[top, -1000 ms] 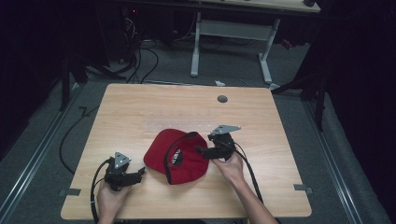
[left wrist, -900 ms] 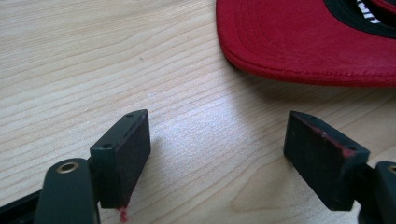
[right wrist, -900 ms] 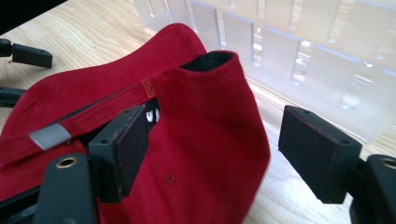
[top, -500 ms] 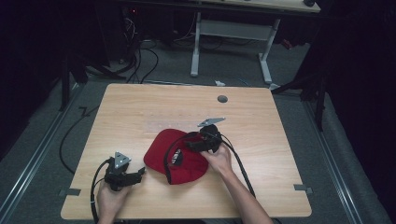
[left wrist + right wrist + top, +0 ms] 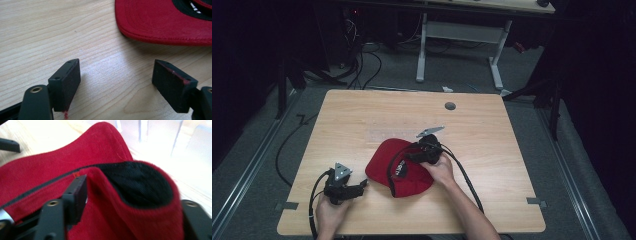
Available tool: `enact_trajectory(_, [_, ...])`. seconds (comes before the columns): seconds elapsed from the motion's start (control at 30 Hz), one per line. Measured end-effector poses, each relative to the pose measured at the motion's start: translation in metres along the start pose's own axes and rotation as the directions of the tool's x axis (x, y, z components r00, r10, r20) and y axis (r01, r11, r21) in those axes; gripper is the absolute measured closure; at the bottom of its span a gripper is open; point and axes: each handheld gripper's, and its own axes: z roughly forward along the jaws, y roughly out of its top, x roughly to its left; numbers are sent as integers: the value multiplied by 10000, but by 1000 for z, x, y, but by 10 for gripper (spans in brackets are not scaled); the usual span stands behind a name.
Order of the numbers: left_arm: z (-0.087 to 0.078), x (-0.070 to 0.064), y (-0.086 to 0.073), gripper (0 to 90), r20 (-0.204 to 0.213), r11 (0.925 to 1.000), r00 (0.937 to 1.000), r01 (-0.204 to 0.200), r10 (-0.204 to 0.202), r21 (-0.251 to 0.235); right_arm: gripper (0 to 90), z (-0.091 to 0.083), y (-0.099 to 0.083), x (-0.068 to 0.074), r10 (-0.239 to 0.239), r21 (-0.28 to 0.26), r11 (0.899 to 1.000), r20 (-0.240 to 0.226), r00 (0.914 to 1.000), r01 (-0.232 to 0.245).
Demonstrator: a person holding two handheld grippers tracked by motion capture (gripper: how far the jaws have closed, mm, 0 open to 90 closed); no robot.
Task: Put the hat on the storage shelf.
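Tabletop (image 5: 362, 115) room lies mostly beyond and to both sides of the red cap (image 5: 384, 165), which sits toward your near edge, a little left of centre, well clear of every border. Your left gripper (image 5: 360, 188) rests near the front-left corner, jaws spread wide around bare wood, just short of the cap's brim (image 5: 160, 27). Your right gripper (image 5: 412, 158) sits on the cap's far right side, jaws closed on a fold of red fabric (the black lining (image 5: 140, 182) bulges up between them). The cap lies upside down, its long axis running diagonally from far left to near right. Your right hand (image 5: 443, 170) covers part of the crown, and the right jaw's pad is buried behind cloth.
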Motion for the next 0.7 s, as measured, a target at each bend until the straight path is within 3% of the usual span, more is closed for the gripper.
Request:
enact_trajectory(0.07, [0,0,0,229,25,10000,10000,2,-2,13,564,0,-4,0,-419,-12,9991,-93,9991,419])
enact_trajectory(0.13, [0,0,0,228,29,10000,10000,-30,30,53,602,-2,-5,1,-663,-44,9978,-147,9977,663])
enact_trajectory(0.17, [0,0,0,228,42,10000,10000,-9,9,15,674,-5,-7,2,-752,-109,9971,-320,9967,749])
enact_trajectory(0.2, [0,0,0,228,42,10000,10000,-9,9,15,674,-5,-7,2,-752,-109,9971,-320,9967,749])
enact_trajectory(0.27, [0,0,0,228,43,10000,10000,-9,9,17,772,-10,-9,3,-873,-131,9962,-548,9947,867])
enact_trajectory(0.5, [0,0,0,226,46,10000,10000,-16,16,57,836,-19,-12,5,-972,28,9952,-810,9920,978])
enact_trajectory(0.7, [0,-1,-1,225,64,10000,10000,-23,23,12,847,-45,-17,18,-1193,-353,9924,-470,9917,1177])
